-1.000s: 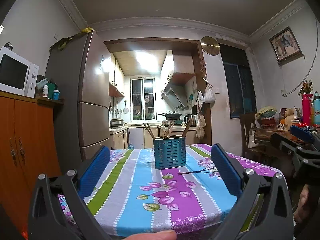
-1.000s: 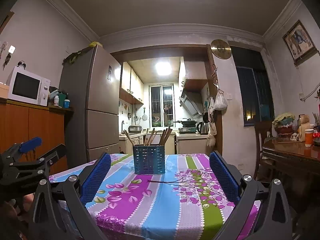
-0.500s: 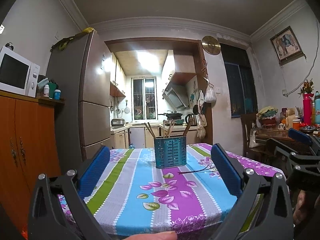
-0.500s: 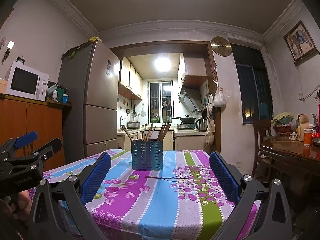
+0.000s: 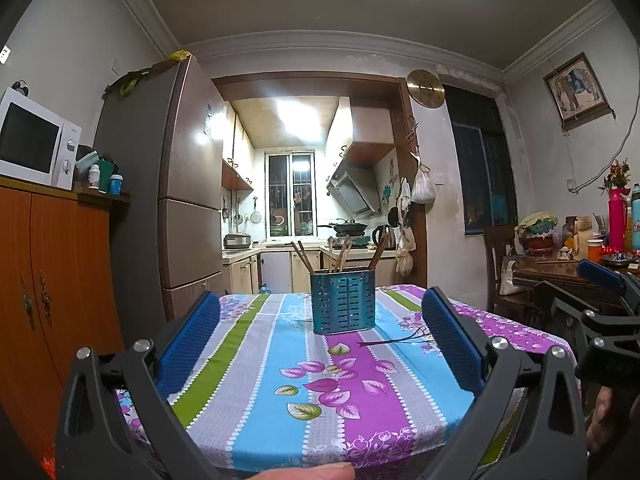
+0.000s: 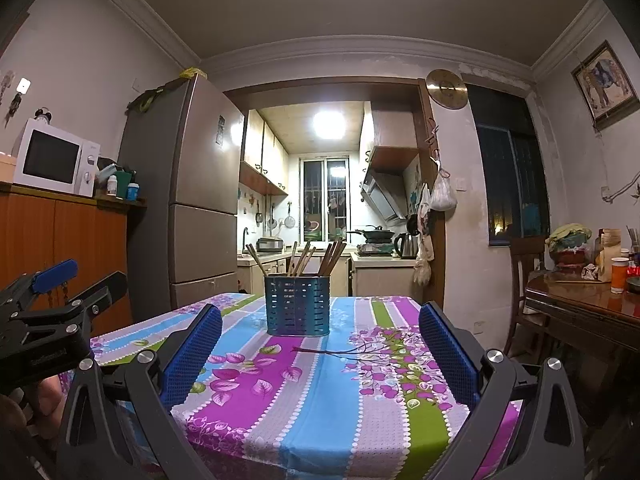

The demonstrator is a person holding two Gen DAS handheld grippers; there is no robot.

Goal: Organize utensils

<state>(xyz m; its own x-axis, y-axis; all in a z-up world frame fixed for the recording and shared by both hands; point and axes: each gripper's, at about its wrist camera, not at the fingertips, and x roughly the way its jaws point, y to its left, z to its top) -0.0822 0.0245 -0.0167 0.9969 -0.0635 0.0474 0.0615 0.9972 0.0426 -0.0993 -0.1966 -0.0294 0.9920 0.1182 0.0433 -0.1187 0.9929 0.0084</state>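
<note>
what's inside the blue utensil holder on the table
Wooden chopsticks stand in the blue utensil holder, tops leaning in several directions. Their lower ends and anything at the bottom are hidden by its slotted wall.

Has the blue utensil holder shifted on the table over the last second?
No. In the left wrist view, the utensil holder stands at the far end of the same purple stripe of the tablecloth as before.

Grey fridge (image 6: 200, 200) beside lit kitchen doorway; microwave (image 6: 56, 162) on orange cabinet (image 6: 60, 240); dark window (image 6: 508, 184) right.
</note>
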